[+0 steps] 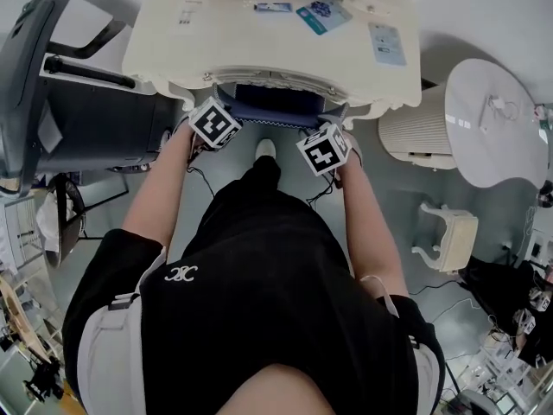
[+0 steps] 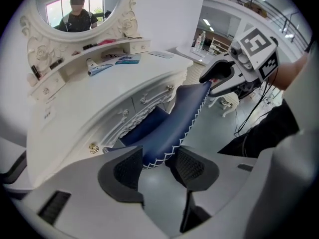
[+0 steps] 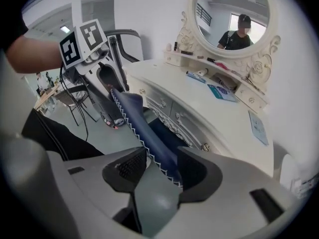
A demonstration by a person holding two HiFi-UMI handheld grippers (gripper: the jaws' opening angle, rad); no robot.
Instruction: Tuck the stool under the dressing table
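Observation:
The stool point(image 1: 270, 105) has a dark blue padded seat with white zigzag trim and sits partly under the front edge of the cream dressing table point(image 1: 164, 46). My left gripper point(image 1: 218, 118) is at the seat's left end and my right gripper point(image 1: 327, 143) at its right end. In the left gripper view the seat edge point(image 2: 172, 126) runs between the pads of the left gripper point(image 2: 157, 162), which is shut on it. The right gripper point(image 3: 162, 169) is likewise shut on the seat edge point(image 3: 135, 114). The stool's legs are hidden.
A dark machine point(image 1: 52, 93) stands left of the table. On the right are a white ribbed unit point(image 1: 423, 132), a round white table point(image 1: 497, 119) and a small white stool point(image 1: 449, 236). An oval mirror point(image 2: 75, 4) and small items point(image 1: 324, 14) sit on the tabletop.

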